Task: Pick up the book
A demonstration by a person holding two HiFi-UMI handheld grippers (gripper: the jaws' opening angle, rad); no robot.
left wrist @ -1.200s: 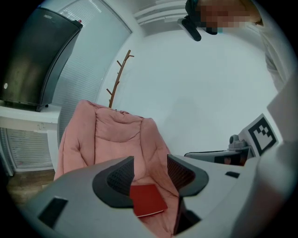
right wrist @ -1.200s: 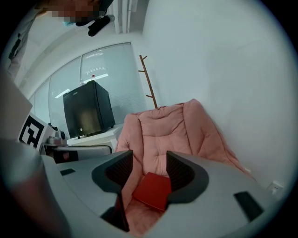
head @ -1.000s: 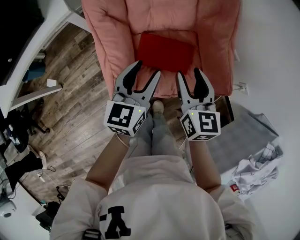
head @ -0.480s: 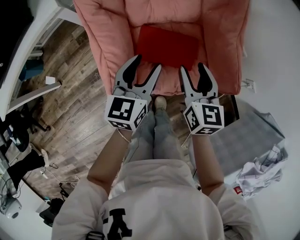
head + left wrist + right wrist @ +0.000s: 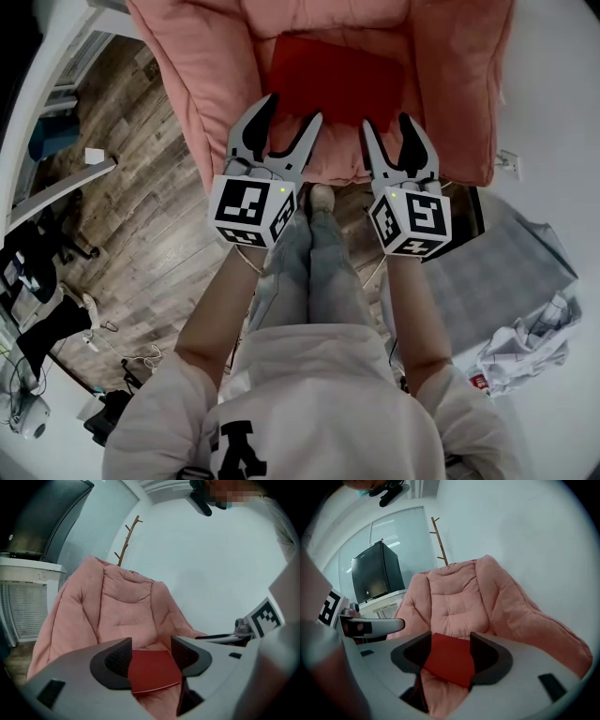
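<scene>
Head view: one book [image 5: 342, 80], red, thin, plain-covered, lying flat at the middle of the seat of one pink padded chair [image 5: 187, 56]. Two claws are on hand. Your left gripper [image 5: 291, 108] and right gripper [image 5: 388, 122] hover side by side at the chair's front edge, both aimed at the book's near side. Also listed are one patch of wood floor [image 5: 141, 216] to the left of the chair and one crumpled white heap [image 5: 525, 342] to its right. Left gripper view: the jaws stand apart and are widening. The book [image 5: 152, 672] shows through the gap, further into the chair than the pads, and no pad presses on it. Its near edge shows a pale line of pages standing slightly proud of the cushion. One bare wooden coat stand [image 5: 125, 541] rises behind the chair back. Right gripper view: these jaws are likewise apart and widening, and the book [image 5: 450, 660] is framed ahead of them, not clamped. One dark boxy appliance [image 5: 377, 569] sits on a counter behind the chair. Handling, as a judgement: the book is probably light and fairly stiff with a smooth cover that may slide. The cushion under it will give, so pressing down buys you little. Take it by the near edge, one claw toward each corner, pinching cover and pages together.
</scene>
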